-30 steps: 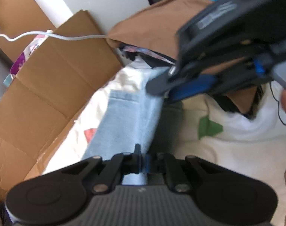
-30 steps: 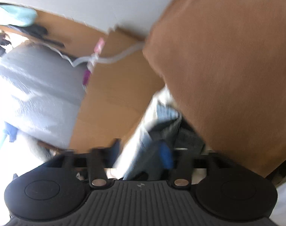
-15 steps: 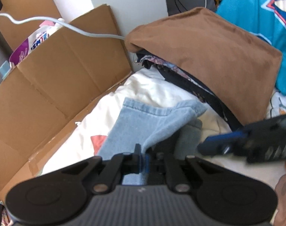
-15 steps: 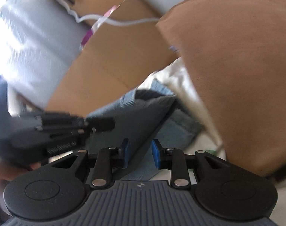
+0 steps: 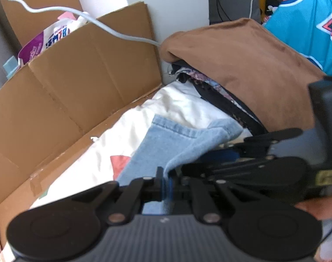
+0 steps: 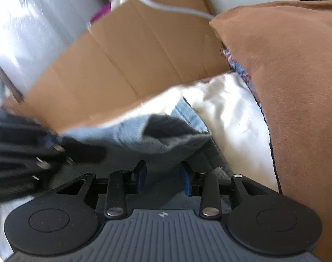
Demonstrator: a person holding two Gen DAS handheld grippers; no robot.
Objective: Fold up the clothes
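Denim, pale blue and folded over on itself, is the garment being worked: the jeans (image 5: pixel 179 139) lie on a white sheet (image 5: pixel 183 107) beside a flattened cardboard sheet (image 5: pixel 78 83) that leans up along the wall. The left tongs (image 5: pixel 165 184) are pressed together on an edge of the jeans, lifting the cloth into a ridge that runs up from the blue pads. The right tongs (image 6: pixel 163 178) hover low over the denim with the jaws apart and opening; grey-blue cloth lies under the gap, but the pads do not press on it. Behind the jeans sits a brown cushion (image 5: pixel 249 65) on a heap of dark and patterned clothes. A white cable (image 5: pixel 113 31) trails over the cardboard's top edge.
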